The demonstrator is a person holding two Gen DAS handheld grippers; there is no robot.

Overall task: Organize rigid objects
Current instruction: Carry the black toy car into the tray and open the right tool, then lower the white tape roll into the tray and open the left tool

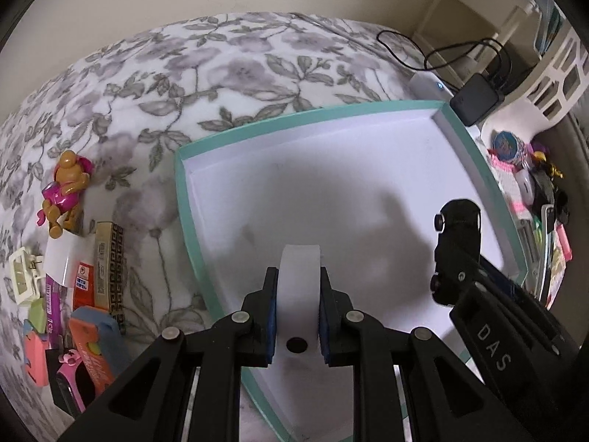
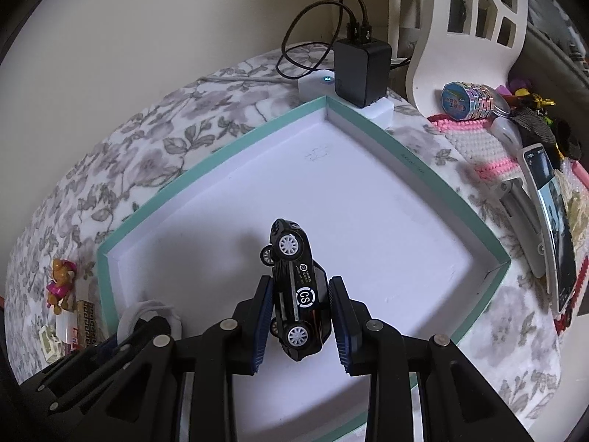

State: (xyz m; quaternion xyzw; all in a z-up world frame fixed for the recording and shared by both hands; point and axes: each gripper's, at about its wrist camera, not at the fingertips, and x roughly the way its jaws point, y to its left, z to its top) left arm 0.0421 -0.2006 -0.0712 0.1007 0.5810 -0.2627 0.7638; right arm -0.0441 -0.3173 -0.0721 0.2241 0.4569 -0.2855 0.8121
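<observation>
A shallow teal-rimmed box (image 1: pixel 257 125) (image 2: pixel 235 147) with a white floor lies on the flowered cloth. My left gripper (image 1: pixel 297 280) is shut on a white roll of tape (image 1: pixel 299 276), held on edge over the box's near part. That roll (image 2: pixel 143 313) shows at the lower left of the right wrist view. My right gripper (image 2: pixel 302 287) is shut on a black toy car (image 2: pixel 296 287) with white wheels, nose away from me, above the box floor. In the left wrist view the car (image 1: pixel 454 250) hangs at the right, over the box's right side.
Left of the box lie a brown and pink toy figure (image 1: pixel 66 191) (image 2: pixel 60 283), a gold patterned box (image 1: pixel 110 265), packets and small toys (image 1: pixel 84 346). A black charger (image 2: pixel 362 70) on a white hub sits at the far corner. A phone (image 2: pixel 552 228), a pink knit mat (image 2: pixel 475 140) and trinkets lie right.
</observation>
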